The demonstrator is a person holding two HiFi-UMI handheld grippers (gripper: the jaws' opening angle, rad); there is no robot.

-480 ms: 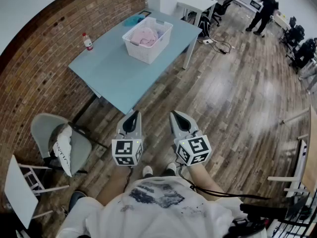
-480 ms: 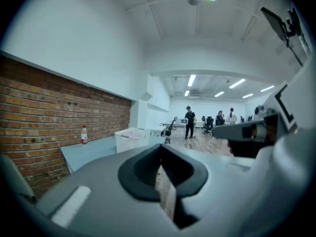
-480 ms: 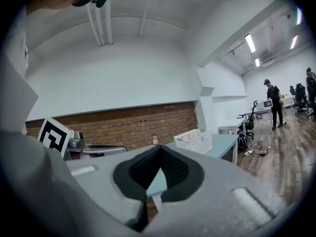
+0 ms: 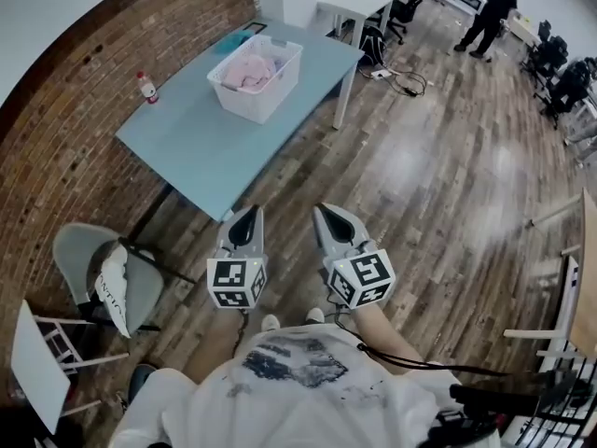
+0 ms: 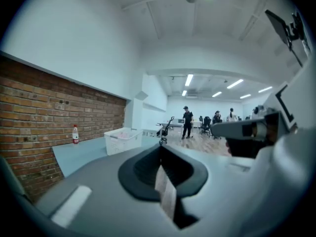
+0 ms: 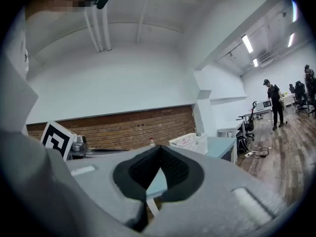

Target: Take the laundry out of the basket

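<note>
A white laundry basket (image 4: 254, 90) with pink laundry (image 4: 247, 71) in it stands on the far half of a light blue table (image 4: 196, 147). Both grippers are held side by side well short of the table, over the wooden floor. My left gripper (image 4: 248, 216) is shut with nothing in it. My right gripper (image 4: 328, 215) is shut and empty too. From the left gripper view the basket (image 5: 121, 139) shows small beyond the closed left gripper (image 5: 160, 147). The right gripper view has the basket (image 6: 190, 142) above the closed right gripper (image 6: 160, 154).
A small bottle with a red cap (image 4: 146, 87) stands near the table's brick-wall side, and a teal item (image 4: 233, 40) lies at its far end. A grey chair (image 4: 89, 250) with a white cloth stands at the left. Cables (image 4: 403, 82) lie on the floor; people (image 4: 490, 7) stand far back.
The head view has shifted, so table and basket sit a little further left in the picture. Both grippers keep the same pose and stay shut.
</note>
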